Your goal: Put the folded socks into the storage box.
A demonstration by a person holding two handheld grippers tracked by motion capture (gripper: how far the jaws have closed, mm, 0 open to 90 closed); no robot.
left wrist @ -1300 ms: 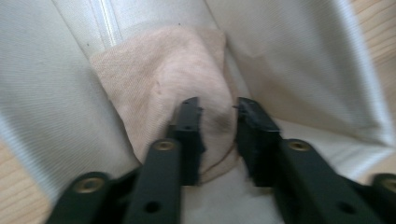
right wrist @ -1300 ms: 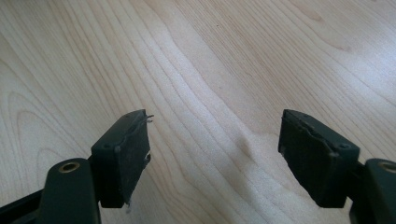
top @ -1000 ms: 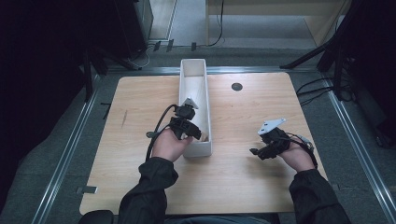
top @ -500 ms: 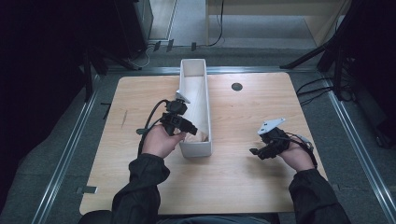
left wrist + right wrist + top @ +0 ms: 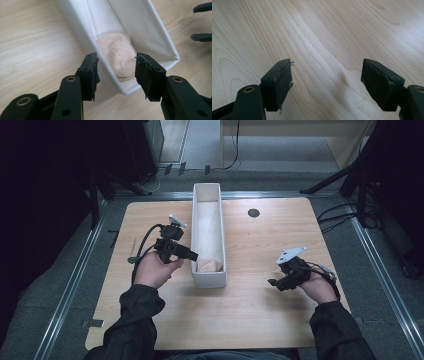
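Left gripper point(image 5: 192, 256) has drawn back leftward off the white tray point(image 5: 218, 278). No legible writing. Pale pink lump point(image 5: 117, 56) lies at tray's near end, just beyond the spread, empty jaws. Right gripper point(image 5: 272, 282), jaws apart, sits well right over the table point(image 5: 260, 310).

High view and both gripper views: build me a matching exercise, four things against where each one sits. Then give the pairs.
Things
1. pink soft lump
2. white box
3. left gripper
4. right gripper

Places
A. lengthwise along the middle of the table
B. over bare wood, jaws wide open
C. at the near end inside the box
D. just beside the box's near left wall, jaws open

Pairs: 1-C, 2-A, 3-D, 4-B
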